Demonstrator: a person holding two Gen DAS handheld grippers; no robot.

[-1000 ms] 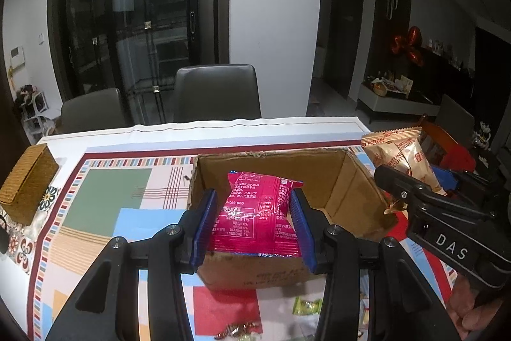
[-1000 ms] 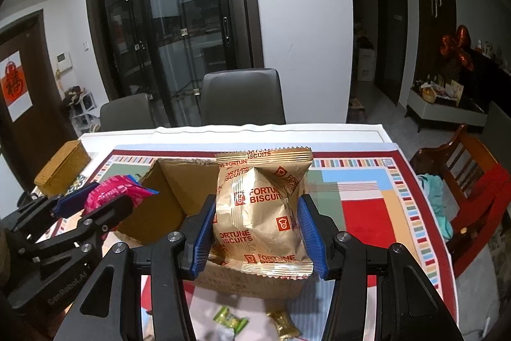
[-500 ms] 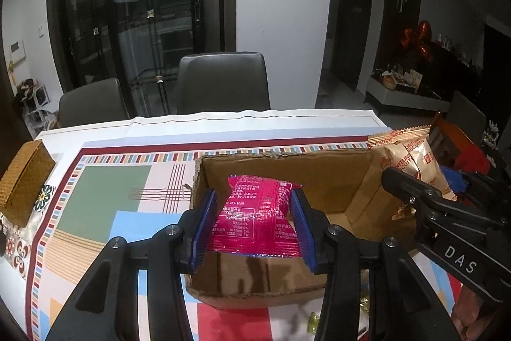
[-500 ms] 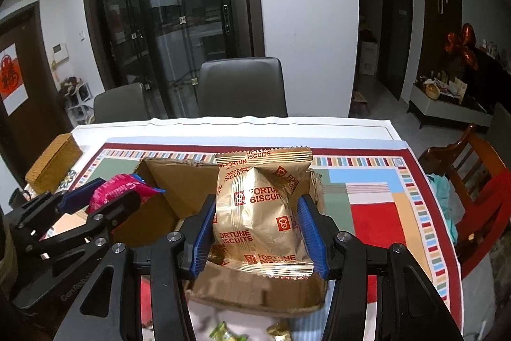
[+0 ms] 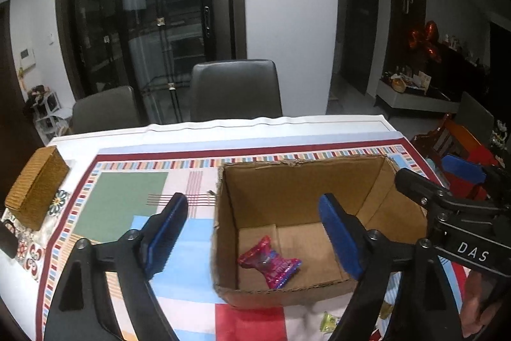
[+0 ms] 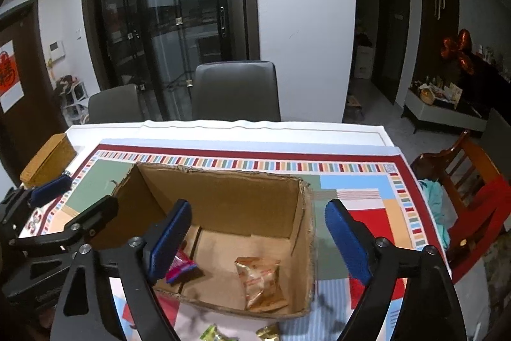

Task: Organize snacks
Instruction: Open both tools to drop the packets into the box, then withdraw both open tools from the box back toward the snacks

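Note:
An open cardboard box [image 5: 303, 184] stands on the patterned tablecloth. A pink snack packet [image 5: 268, 266] lies loose on its floor. In the right wrist view a gold biscuit packet [image 6: 262, 282] lies on the floor of the box [image 6: 223, 197], with the pink packet [image 6: 180, 269] to its left. My left gripper [image 5: 252, 232] hangs over the box's near-left part, jaws opening, with nothing held between them. My right gripper [image 6: 258, 240] hangs over the near-right part, jaws opening too, with nothing held between them. Each gripper shows at the edge of the other's view.
A woven wicker box [image 5: 36, 190] sits at the table's left edge. Small wrapped candies [image 6: 214, 333] lie in front of the cardboard box. Two dark chairs [image 5: 236, 88] stand behind the table. A wooden chair with a red cushion [image 6: 472, 181] stands to the right.
Both grippers have opened wide. The pink packet left the left gripper and the gold packet left the right; both now lie on the box floor.

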